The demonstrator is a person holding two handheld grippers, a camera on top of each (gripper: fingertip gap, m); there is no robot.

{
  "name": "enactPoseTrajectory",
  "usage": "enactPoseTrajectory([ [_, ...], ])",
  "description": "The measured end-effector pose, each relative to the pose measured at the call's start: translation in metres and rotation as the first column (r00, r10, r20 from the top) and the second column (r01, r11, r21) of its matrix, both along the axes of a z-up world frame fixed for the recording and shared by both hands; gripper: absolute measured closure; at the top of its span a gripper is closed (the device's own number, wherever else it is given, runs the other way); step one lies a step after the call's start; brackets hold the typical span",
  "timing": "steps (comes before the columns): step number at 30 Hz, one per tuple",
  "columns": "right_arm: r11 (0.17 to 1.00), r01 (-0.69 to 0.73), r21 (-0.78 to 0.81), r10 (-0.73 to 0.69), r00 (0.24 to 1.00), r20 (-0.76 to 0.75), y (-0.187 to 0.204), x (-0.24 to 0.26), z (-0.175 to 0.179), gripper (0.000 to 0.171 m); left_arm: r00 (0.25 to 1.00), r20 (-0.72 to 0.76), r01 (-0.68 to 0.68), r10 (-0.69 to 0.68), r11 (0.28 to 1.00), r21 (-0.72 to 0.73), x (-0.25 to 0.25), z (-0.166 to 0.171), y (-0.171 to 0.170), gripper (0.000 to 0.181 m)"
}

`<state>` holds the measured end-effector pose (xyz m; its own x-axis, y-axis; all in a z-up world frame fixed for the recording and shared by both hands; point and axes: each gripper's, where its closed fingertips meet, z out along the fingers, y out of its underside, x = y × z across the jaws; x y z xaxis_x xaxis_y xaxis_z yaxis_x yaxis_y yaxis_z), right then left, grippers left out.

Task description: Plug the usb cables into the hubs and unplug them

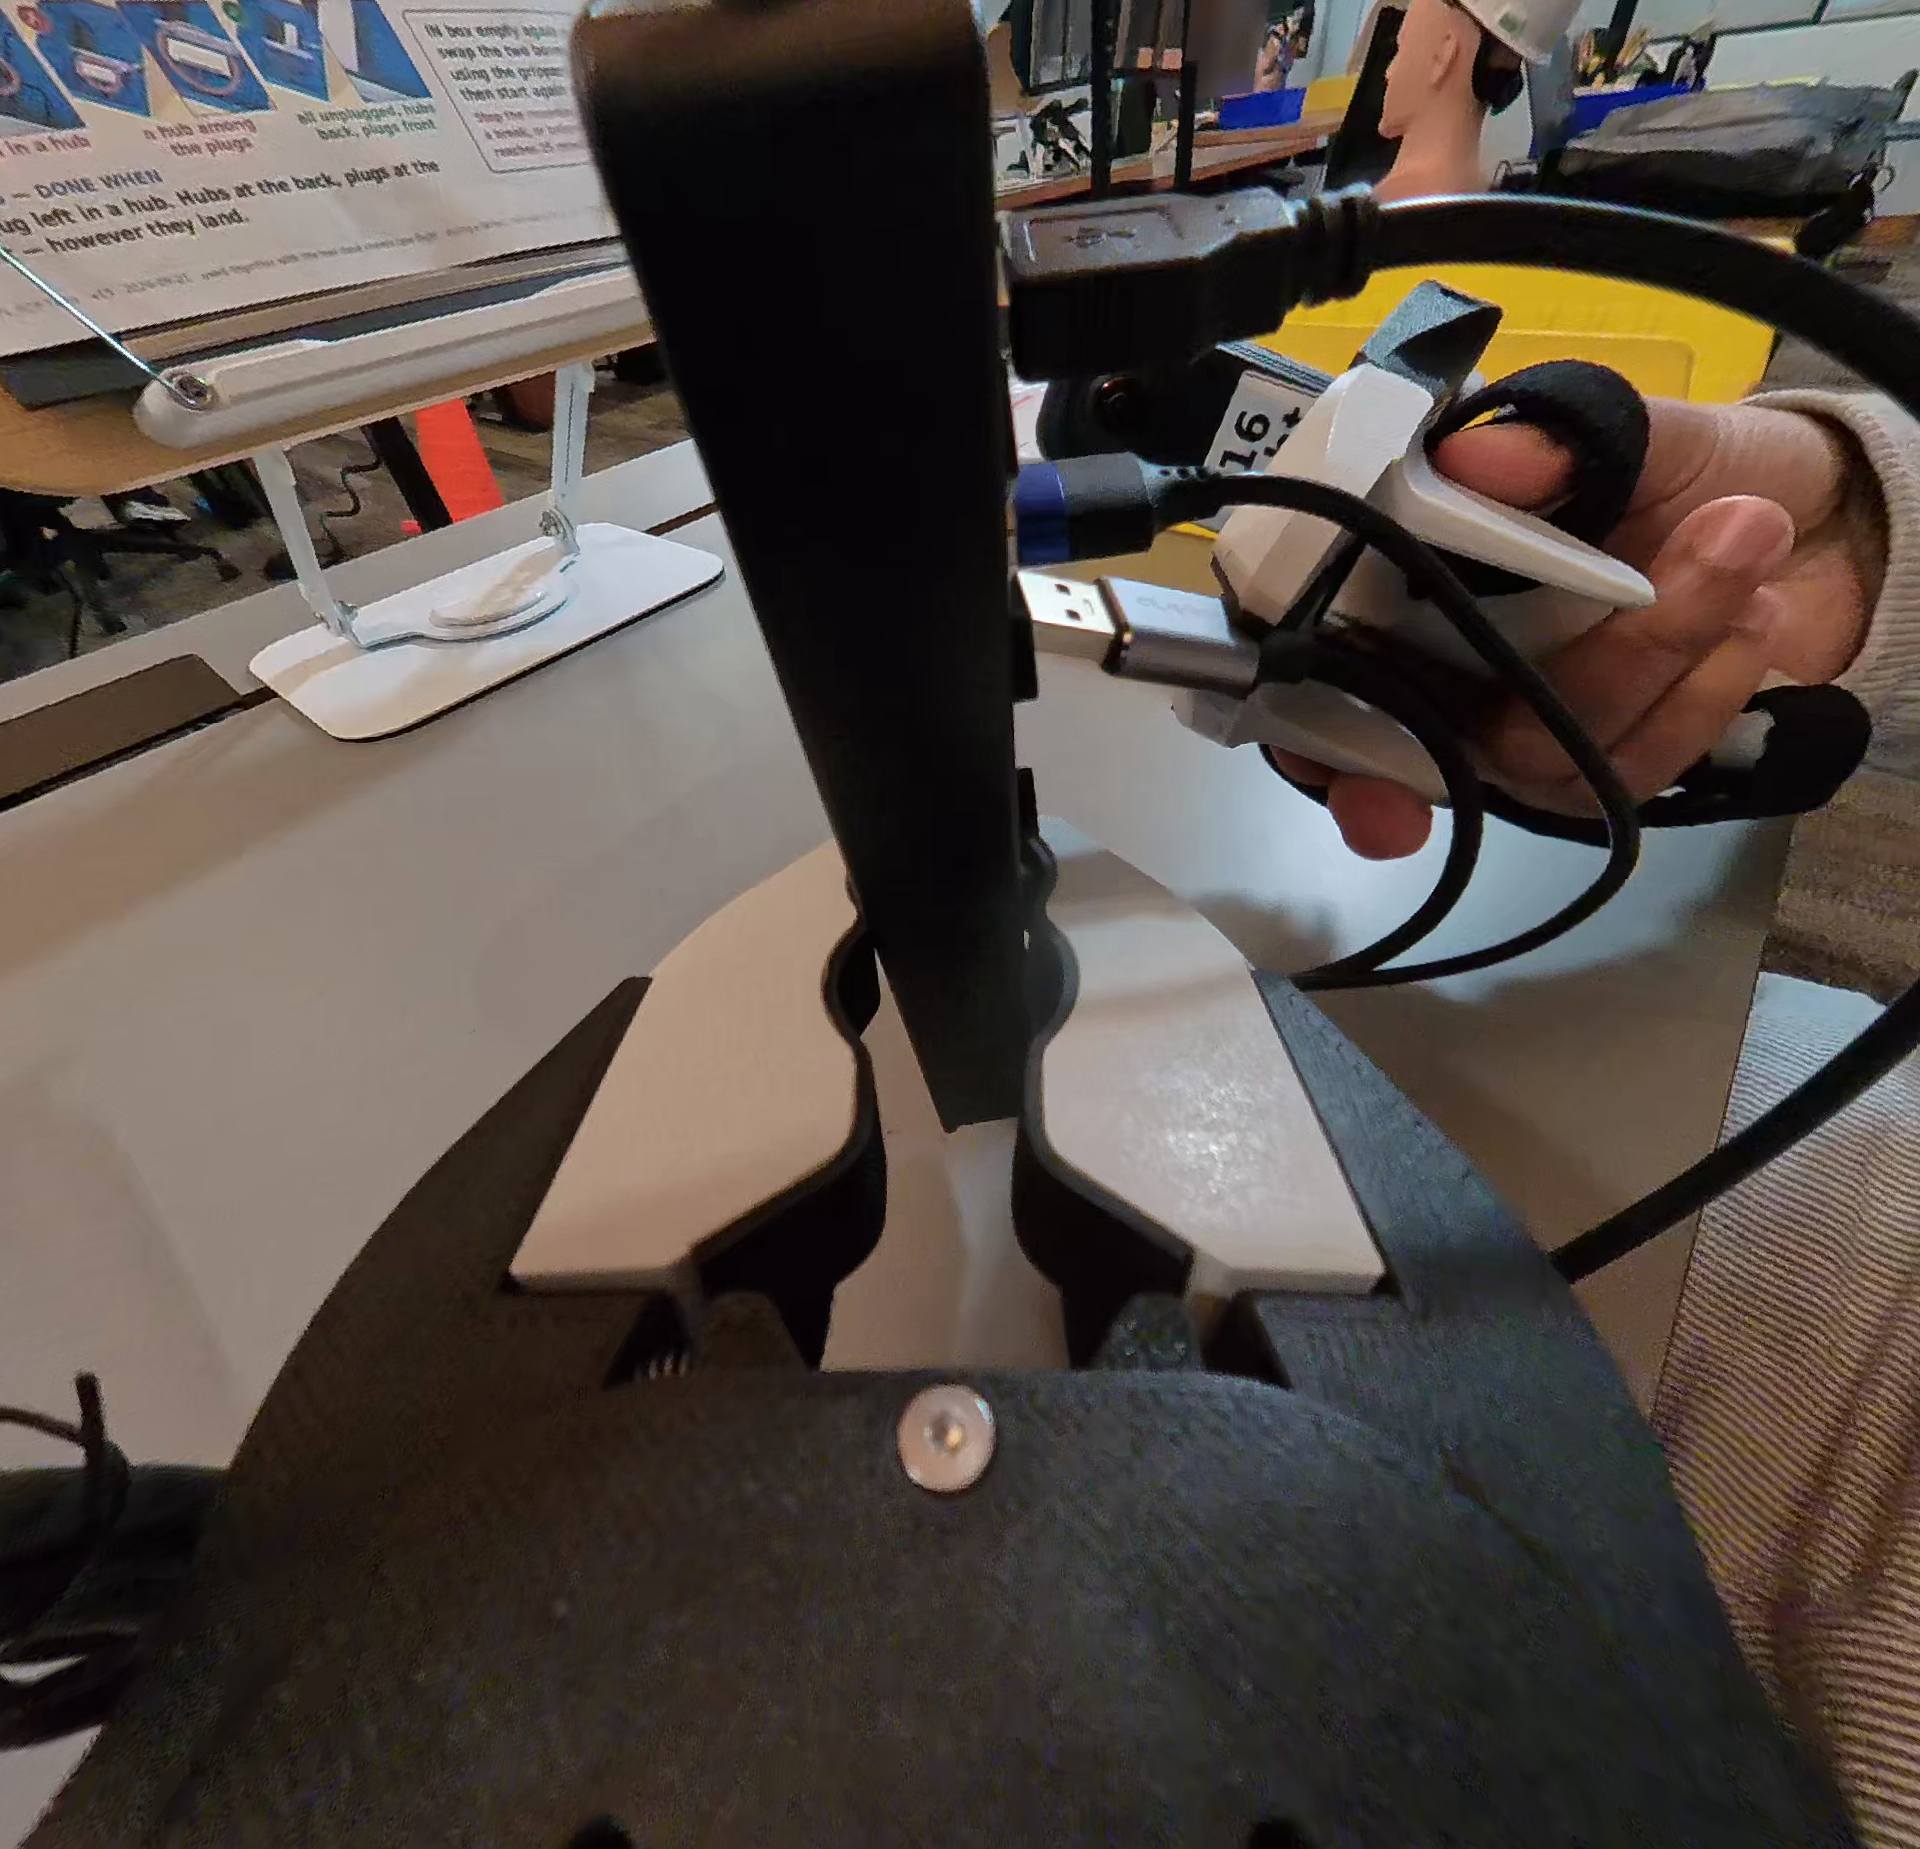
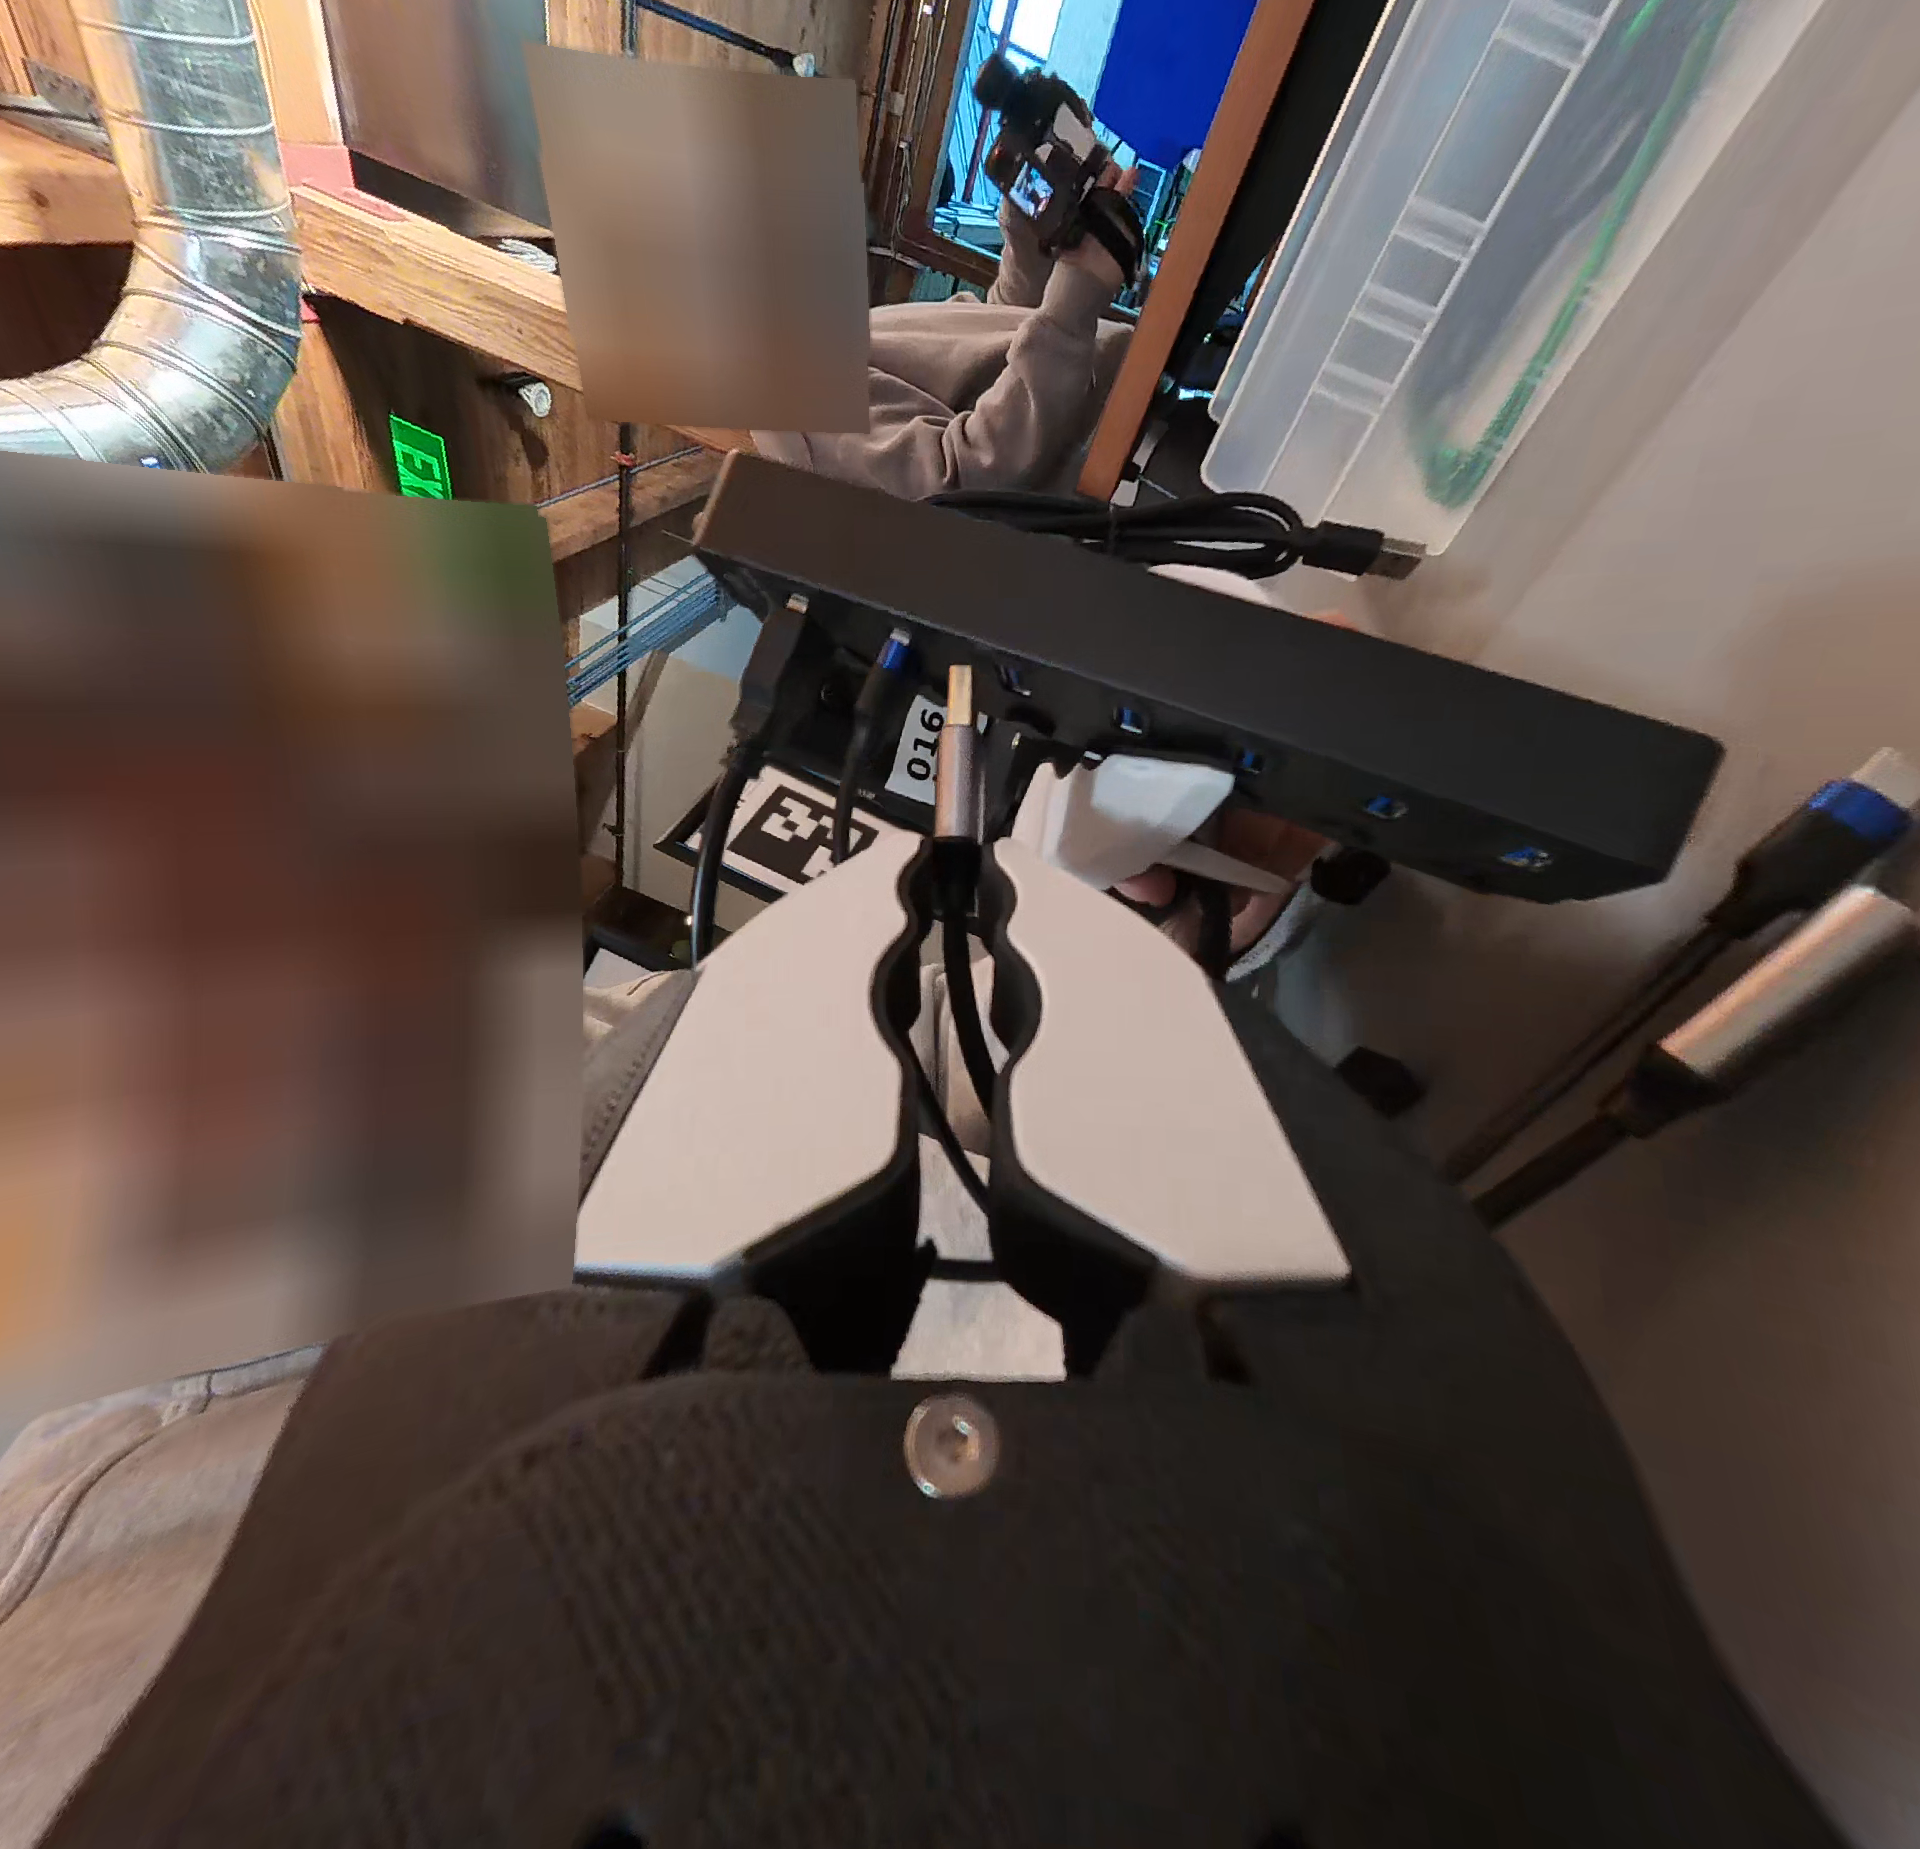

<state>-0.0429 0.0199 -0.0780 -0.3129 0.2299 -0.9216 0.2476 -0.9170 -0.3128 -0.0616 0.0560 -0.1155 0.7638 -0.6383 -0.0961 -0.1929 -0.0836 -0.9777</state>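
My left gripper (image 1: 951, 978) is shut on the lower end of a long black USB hub (image 1: 821, 449) and holds it upright above the table. A black plug (image 1: 1143, 282) and a blue-collared plug (image 1: 1081, 506) sit in its right side. My right gripper (image 2: 956, 869) is shut on a silver USB plug (image 2: 956, 760). The plug's metal tip is at the port face of the hub (image 2: 1195, 656), with most of its shell outside. The left wrist view shows this plug (image 1: 1132, 630) beside the hub, in the right gripper (image 1: 1262, 656).
Loose cables lie on the grey table (image 2: 1766, 552): a black coil (image 2: 1174, 532), a blue-collared plug (image 2: 1849, 833), a silver plug (image 2: 1766, 989). A clear plastic bin (image 2: 1507, 189) stands beyond them. An instruction sheet on a white stand (image 1: 488, 615) is at the left.
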Motion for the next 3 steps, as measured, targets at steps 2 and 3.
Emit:
enactPoseTrajectory([
  [2,1.0,-0.001,-0.007,0.002,1.0,0.003,-0.0008,-0.001,-0.0013,0.163,1.0,-0.013,-0.001,0.001,1.0,0.006,0.0009,-0.0004,-0.0004,0.156],
  [3,1.0,-0.002,-0.012,0.002,1.0,0.002,-0.0009,-0.0012,-0.0014,0.163,1.0,-0.015,-0.002,0.002,1.0,0.008,0.0008,-0.0004,-0.0004,0.156],
])
